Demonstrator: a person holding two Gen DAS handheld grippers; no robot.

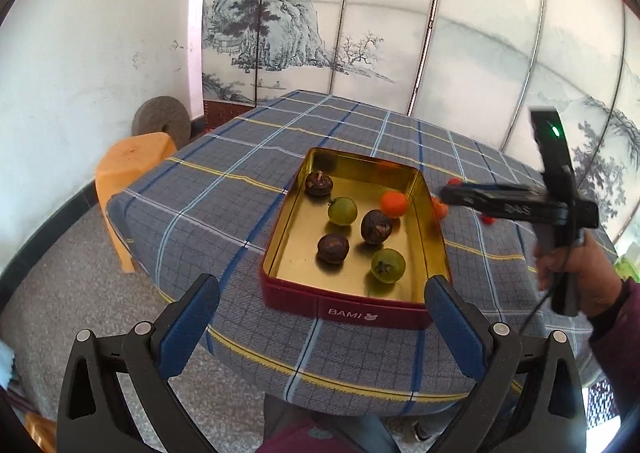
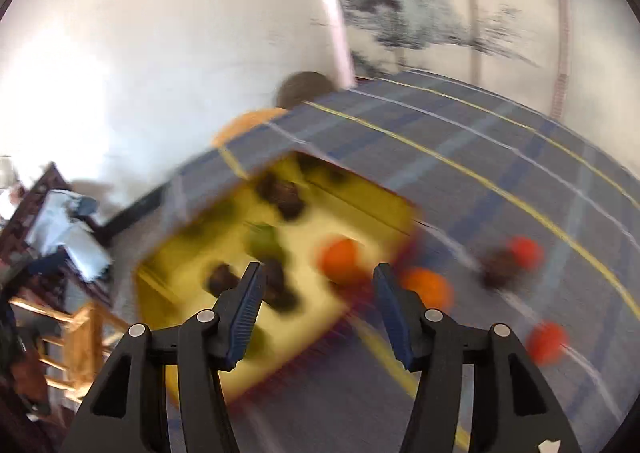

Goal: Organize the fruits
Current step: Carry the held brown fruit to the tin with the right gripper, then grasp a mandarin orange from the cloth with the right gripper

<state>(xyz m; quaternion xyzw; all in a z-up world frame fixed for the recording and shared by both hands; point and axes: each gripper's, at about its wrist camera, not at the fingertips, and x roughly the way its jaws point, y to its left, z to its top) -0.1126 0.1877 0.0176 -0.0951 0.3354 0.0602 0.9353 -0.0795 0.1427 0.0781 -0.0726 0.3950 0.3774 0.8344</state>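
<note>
Left gripper [image 1: 322, 307] wide, empty | right gripper [image 2: 318, 295] wide, empty | tin [image 2: 192, 253] blurred

Six fruits [image 1: 375, 226] in gold tin [image 1: 352, 169]; orange fruits [image 2: 427, 287] outside.

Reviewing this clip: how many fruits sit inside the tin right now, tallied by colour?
Inside the gold-lined tin, by the left wrist view:
Dark brown fruits: 3
Green fruits: 2
Orange fruits: 1
Total: 6
</note>
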